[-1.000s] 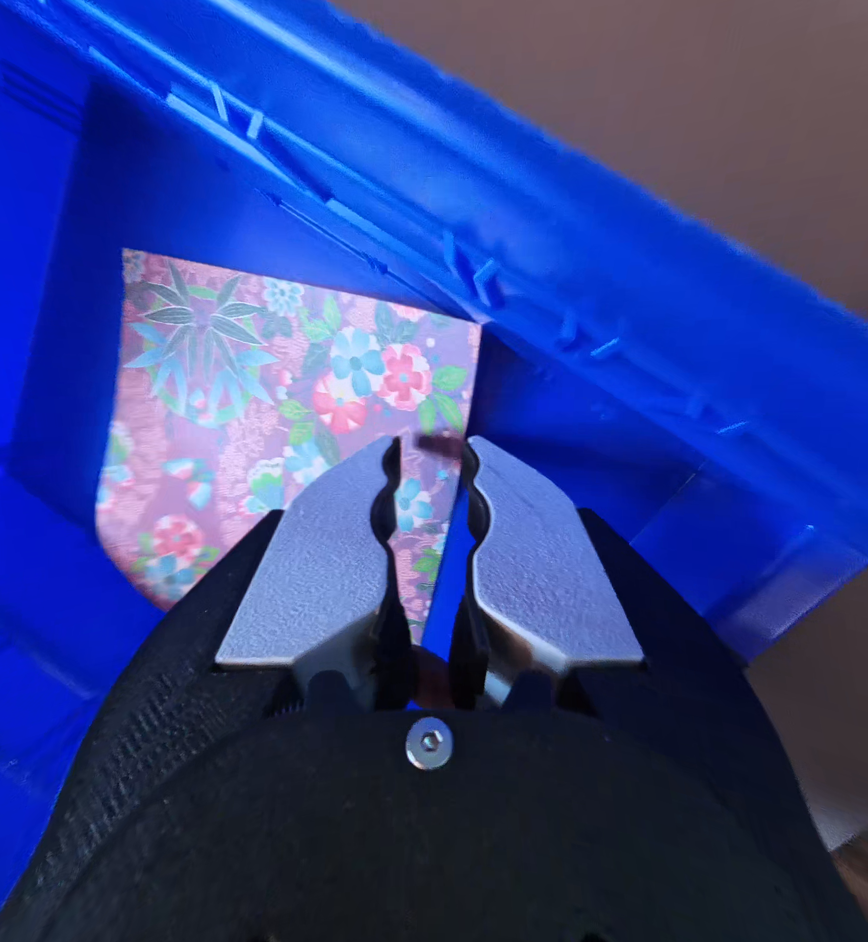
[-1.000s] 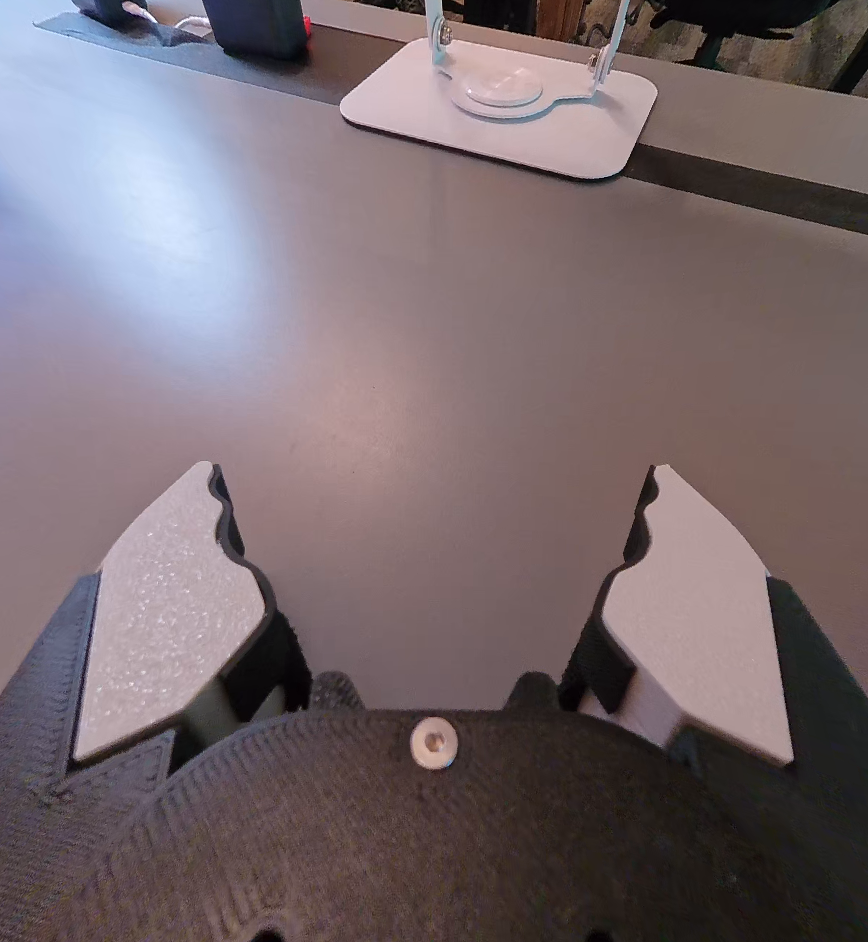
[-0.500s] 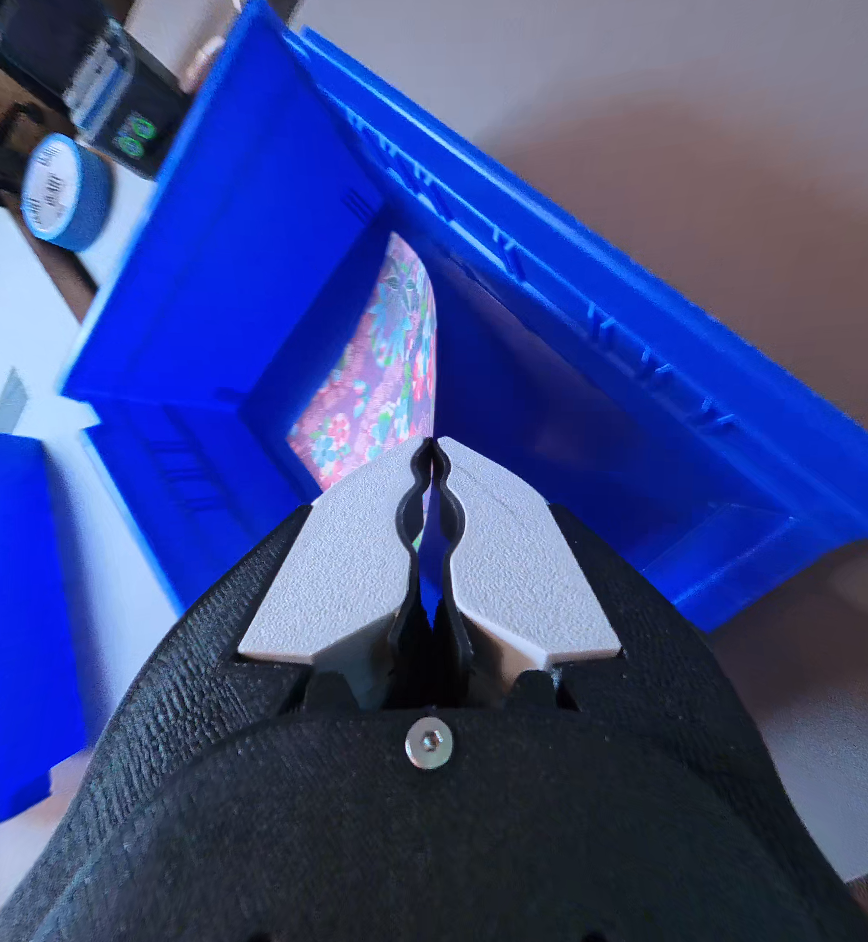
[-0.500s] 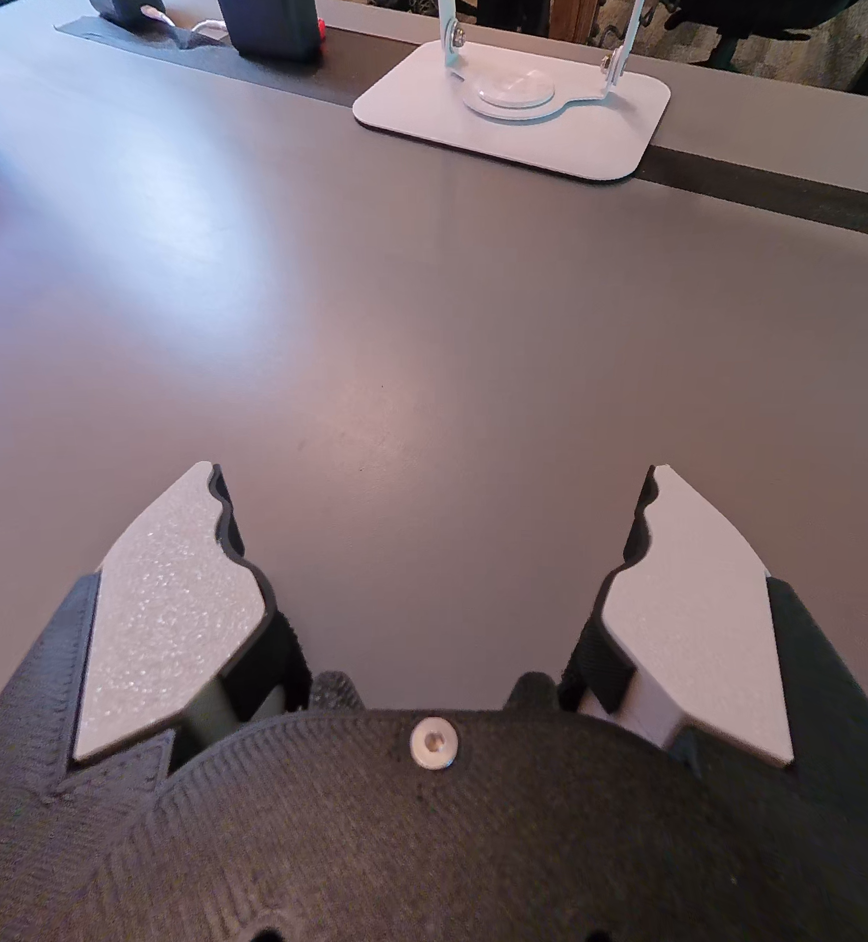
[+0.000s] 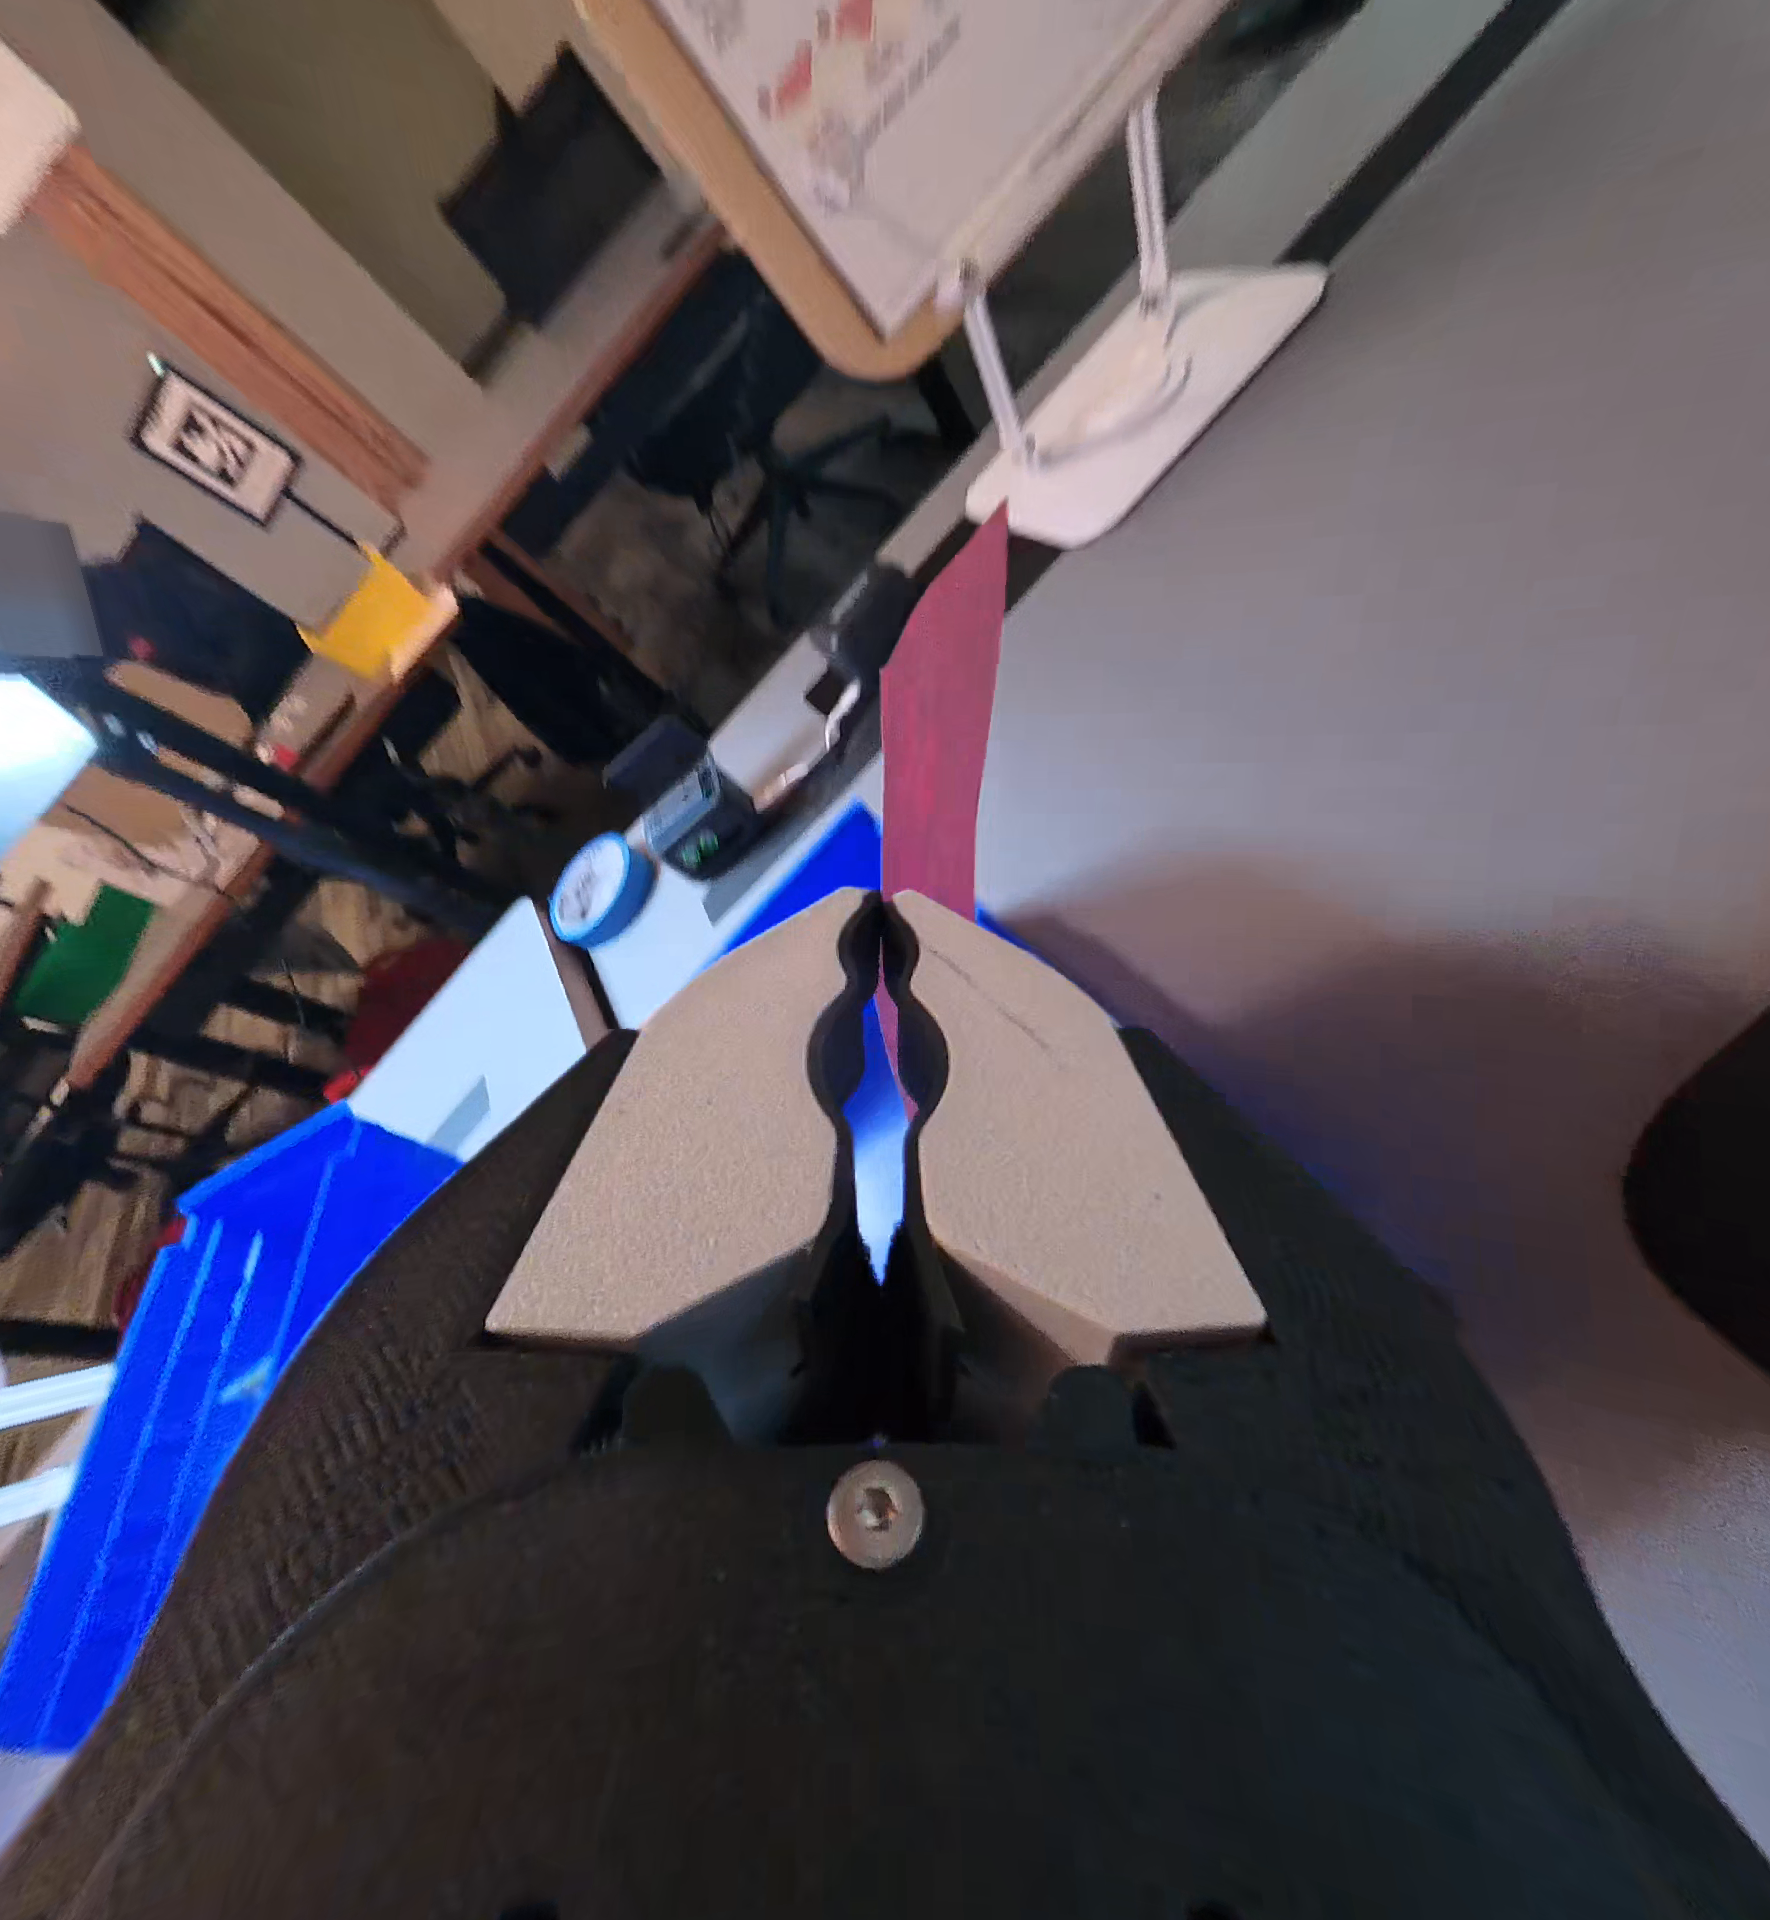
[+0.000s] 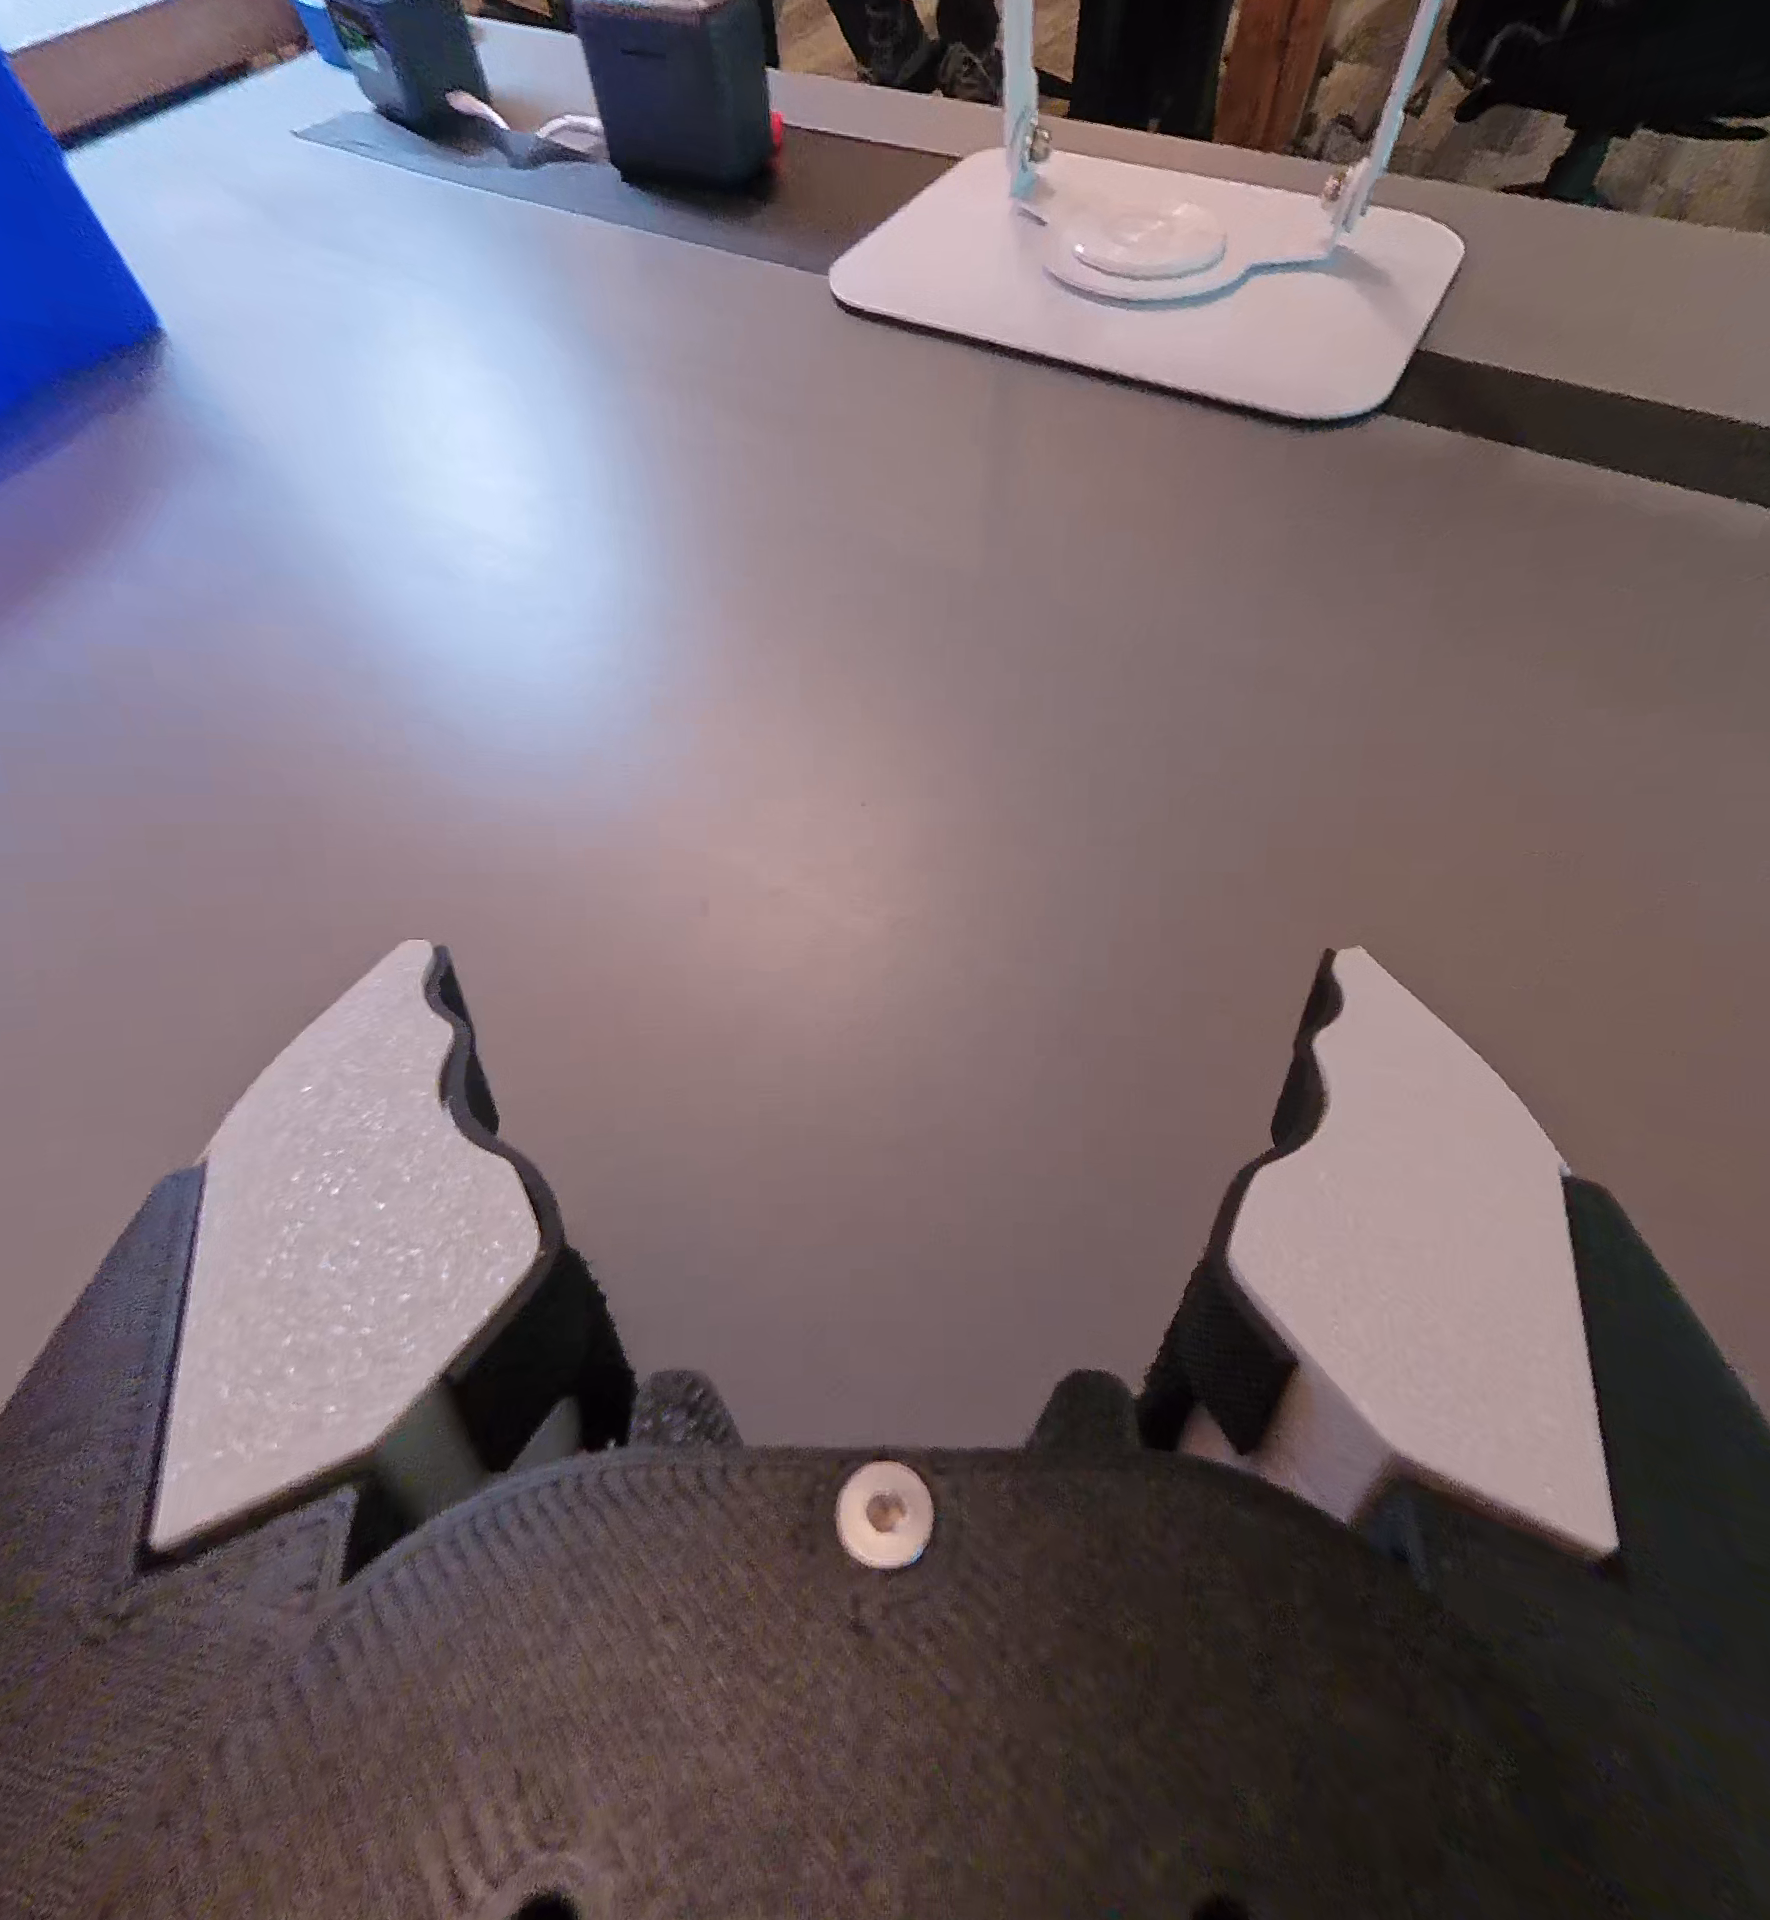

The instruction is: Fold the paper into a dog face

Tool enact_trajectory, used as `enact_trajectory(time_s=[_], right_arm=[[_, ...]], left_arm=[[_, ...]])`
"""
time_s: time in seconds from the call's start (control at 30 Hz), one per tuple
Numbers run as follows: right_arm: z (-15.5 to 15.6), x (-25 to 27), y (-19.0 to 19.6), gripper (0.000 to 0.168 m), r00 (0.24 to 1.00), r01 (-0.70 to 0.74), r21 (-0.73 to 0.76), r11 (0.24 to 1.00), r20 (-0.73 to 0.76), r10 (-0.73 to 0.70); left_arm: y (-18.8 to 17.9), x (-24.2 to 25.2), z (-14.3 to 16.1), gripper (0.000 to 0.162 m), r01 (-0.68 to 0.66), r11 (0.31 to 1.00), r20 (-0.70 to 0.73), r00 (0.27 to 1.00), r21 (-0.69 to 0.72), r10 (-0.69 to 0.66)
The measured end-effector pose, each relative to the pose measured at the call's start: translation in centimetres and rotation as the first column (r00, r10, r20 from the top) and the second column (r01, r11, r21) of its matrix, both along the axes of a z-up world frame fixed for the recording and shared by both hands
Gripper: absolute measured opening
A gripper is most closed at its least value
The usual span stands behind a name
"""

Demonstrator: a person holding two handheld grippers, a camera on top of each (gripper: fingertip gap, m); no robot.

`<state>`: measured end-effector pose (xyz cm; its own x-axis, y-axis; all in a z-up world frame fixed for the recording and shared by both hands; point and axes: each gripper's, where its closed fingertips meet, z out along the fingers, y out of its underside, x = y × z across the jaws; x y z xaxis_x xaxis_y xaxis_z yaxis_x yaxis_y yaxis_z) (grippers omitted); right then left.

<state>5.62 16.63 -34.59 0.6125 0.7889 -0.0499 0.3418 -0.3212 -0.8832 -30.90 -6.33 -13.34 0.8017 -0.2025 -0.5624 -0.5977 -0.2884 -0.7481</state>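
My left gripper (image 5: 883,920) is shut on the sheet of paper (image 5: 938,748). The paper stands up from the fingertips, seen nearly edge-on with its plain magenta side showing, lifted clear of the blue bin (image 5: 185,1403). The view is tilted and blurred. My right gripper (image 6: 881,966) is open and empty, hovering low over the grey table (image 6: 860,675). The paper does not show in the right wrist view.
A white stand base (image 6: 1151,281) sits at the table's far edge, also in the left wrist view (image 5: 1141,416). Dark boxes with cables (image 6: 683,99) stand at the back. A blue bin (image 6: 8,239) is at far left. A blue tape roll (image 5: 600,888) lies beyond the bins.
My left gripper closed on the paper inside the blue bin, then lifted it out and swung up toward the table. The right gripper drifted slightly, staying open.
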Motion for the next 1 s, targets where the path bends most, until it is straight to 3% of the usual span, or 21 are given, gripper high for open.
enact_trajectory(time_s=[0.03, 0.17, 0.33, 0.6, 0.7, 0.8, 0.9, 1.0], right_arm=[[0.2, -0.2, -0.2, 0.145, 1.000, -0.014, 0.008, 1.000, -0.008, 0.014], [2.0, -1.1, -1.2, 0.145, 0.994, -0.090, 0.080, 0.993, -0.054, 0.094], [5.5, -2.8, -3.4, 0.145, 0.968, -0.190, 0.268, 0.944, -0.106, 0.225], [9.9, -4.1, -6.8, 0.143, 0.952, -0.273, 0.679, 0.681, 0.090, 0.292], [13.6, -3.5, -8.5, 0.137, 0.963, -0.211, 0.859, 0.467, 0.102, 0.248], [17.9, -2.3, -12.4, 0.116, 0.968, -0.143, 0.987, 0.076, 0.123, 0.218], [19.1, -2.0, -15.4, 0.111, 0.961, -0.212, 0.927, -0.309, 0.255, 0.106], [19.7, -2.2, -16.4, 0.110, 0.948, -0.270, 0.836, -0.478, 0.316, 0.018]], left_arm=[[0.1, 1.1, 1.1, 0.000, 0.024, 0.999, 0.001, 1.000, 0.032, -0.024], [0.7, 5.9, 4.3, 0.000, 0.152, 0.982, 0.042, 0.987, 0.113, -0.158], [1.3, 11.2, 6.2, 0.000, 0.310, 0.938, 0.043, 0.947, 0.153, -0.320], [2.0, 16.9, 6.2, 0.000, 0.434, 0.891, 0.109, 0.887, 0.130, -0.448], [1.7, 18.8, 6.4, 0.000, 0.485, 0.868, 0.183, 0.849, 0.105, -0.496], [1.5, 20.2, 6.6, 0.000, 0.538, 0.841, 0.285, 0.798, 0.061, -0.531], [1.9, 21.2, 6.7, 0.000, 0.581, 0.814, 0.389, 0.747, 0.014, -0.540], [2.6, 22.1, 6.6, 0.000, 0.621, 0.783, 0.476, 0.696, -0.025, -0.537]])
